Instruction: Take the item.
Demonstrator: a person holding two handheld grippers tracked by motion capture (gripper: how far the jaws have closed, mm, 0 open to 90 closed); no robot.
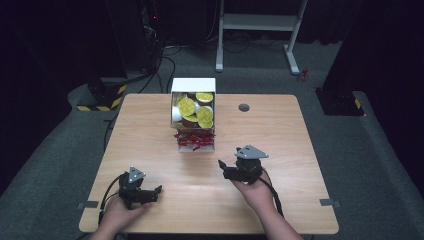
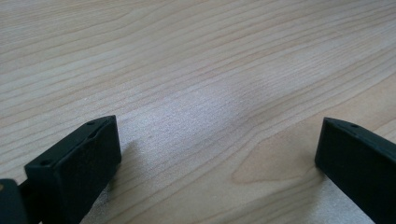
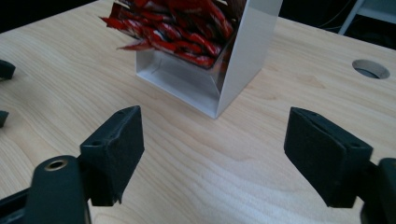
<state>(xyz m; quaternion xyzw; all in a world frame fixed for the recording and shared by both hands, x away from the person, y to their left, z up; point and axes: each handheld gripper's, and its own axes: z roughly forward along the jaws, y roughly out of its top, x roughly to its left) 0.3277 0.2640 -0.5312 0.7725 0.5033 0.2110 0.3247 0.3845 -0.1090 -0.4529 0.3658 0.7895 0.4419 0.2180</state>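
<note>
Jaws spread wide and gripping nothing, the left gripper [image 1: 150, 192] rests low on the wooden table [image 1: 150, 130] at the lower left of the high view, a hand [image 1: 118, 214] behind it; its own view has bare woodgrain between the parted pads [image 2: 79, 168]. Toward the lower centre-right, the right gripper [image 1: 224, 167] is likewise released and empty, held just above the tabletop and aimed at the white box [image 1: 194, 86]. That open container stands at upper centre, its top tier filled with yellow-lidded round cups [image 1: 187, 106], its lower tier stuffed with red packets [image 1: 195, 139] spilling over the front edge. A round hole [image 1: 244, 107] marks the table to its right.
</note>
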